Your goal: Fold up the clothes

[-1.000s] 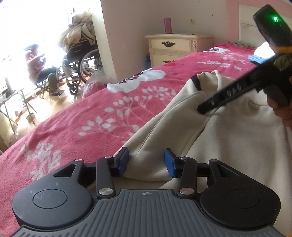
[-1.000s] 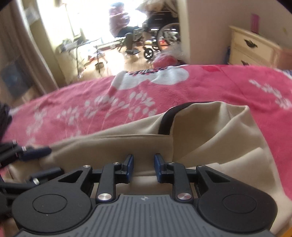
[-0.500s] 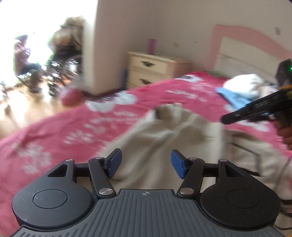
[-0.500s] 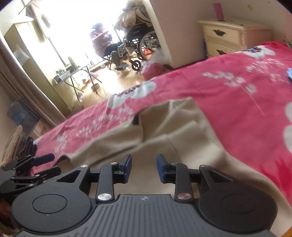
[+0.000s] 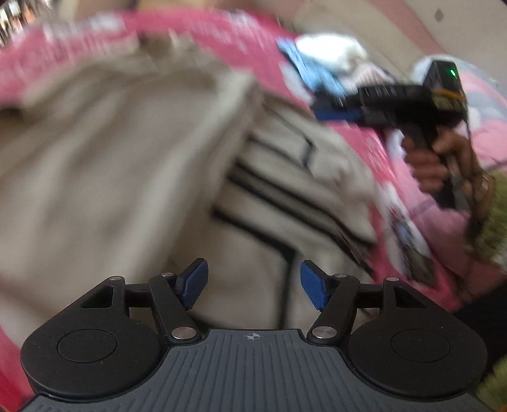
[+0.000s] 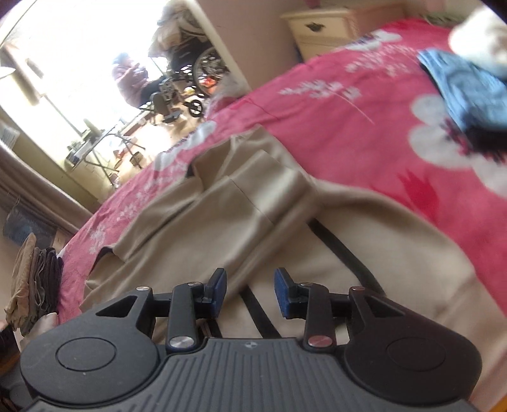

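Lying spread over the pink flowered bedspread [image 6: 364,104], the beige garment [image 6: 196,222] takes up most of both wrist views. Its cloth is rumpled into broad folds, with one flap doubled back across the middle and thin dark stripes [image 5: 285,196] running along the lower part. In the left wrist view the fabric is heavily blurred, so finer detail of its edges cannot be made out.

The left gripper [image 5: 253,283] hovers over the striped part of the garment, its blue pads [image 5: 196,282] spread wide with nothing between them. The right gripper [image 6: 250,293] is likewise released, its two pads apart and empty, poised above the cloth near a dark stripe. From the left wrist view the same right gripper [image 5: 336,109] appears off to the right, above the bedspread beside the garment's far edge, and the person's hand [image 5: 434,158] is wrapped around its handle; a small green light shows on its top.

Farther up the bed, a folded blue cloth [image 6: 465,92] rests on the bedspread with a white bundle [image 5: 332,50] just beyond it. Past the bed's edge stand a cream nightstand [image 6: 326,28], a wheelchair [image 6: 202,69] and a seated person [image 6: 130,79] by a bright window. A stack of brown and tan clothes [image 6: 31,282] sits at the left edge.
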